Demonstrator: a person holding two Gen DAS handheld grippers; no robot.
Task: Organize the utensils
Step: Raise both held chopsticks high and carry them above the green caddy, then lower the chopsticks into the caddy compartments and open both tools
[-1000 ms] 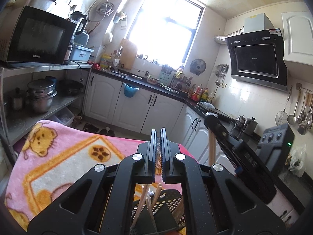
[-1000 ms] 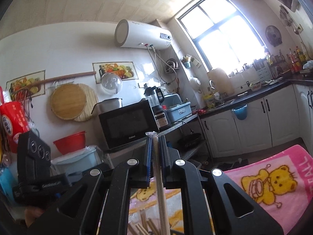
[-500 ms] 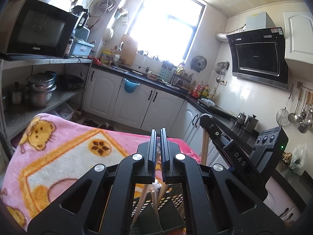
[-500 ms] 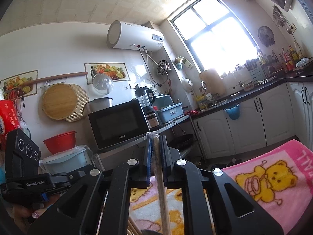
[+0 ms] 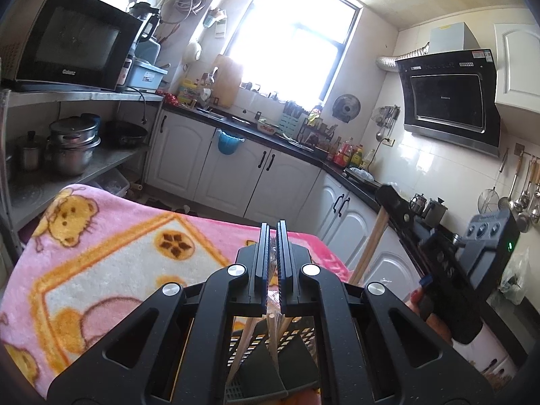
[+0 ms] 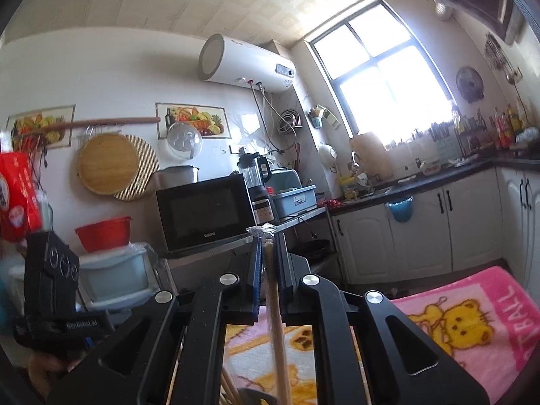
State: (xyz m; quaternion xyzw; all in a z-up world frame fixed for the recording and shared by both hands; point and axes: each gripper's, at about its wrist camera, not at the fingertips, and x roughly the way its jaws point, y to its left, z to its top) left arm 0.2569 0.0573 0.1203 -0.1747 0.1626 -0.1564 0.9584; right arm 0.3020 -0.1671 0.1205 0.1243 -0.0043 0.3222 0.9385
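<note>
My left gripper (image 5: 273, 253) is shut on a clear-wrapped utensil (image 5: 274, 324) that hangs down into a black mesh utensil holder (image 5: 266, 361) with wooden chopsticks (image 5: 243, 344) in it. My right gripper (image 6: 266, 256) is shut on a wrapped pair of wooden chopsticks (image 6: 275, 320), held upright, its wrapper tip sticking out above the fingers. In the left wrist view the right gripper (image 5: 398, 202) shows at the right with those chopsticks (image 5: 369, 249) slanting down toward the holder. In the right wrist view the holder's top (image 6: 253, 396) and more chopsticks (image 6: 229, 388) show at the bottom edge.
A pink bear-print blanket (image 5: 101, 263) covers the table under the holder. A steel shelf with a microwave (image 5: 74, 44) and pots (image 5: 71, 148) stands at the left. White cabinets (image 5: 256, 172) and a dark counter run behind. The left gripper's body (image 6: 50, 290) shows at the right wrist view's left.
The right gripper with its chopsticks has shifted right and lower in the left wrist view. Both cameras have tilted slightly. Both grippers stay shut.
</note>
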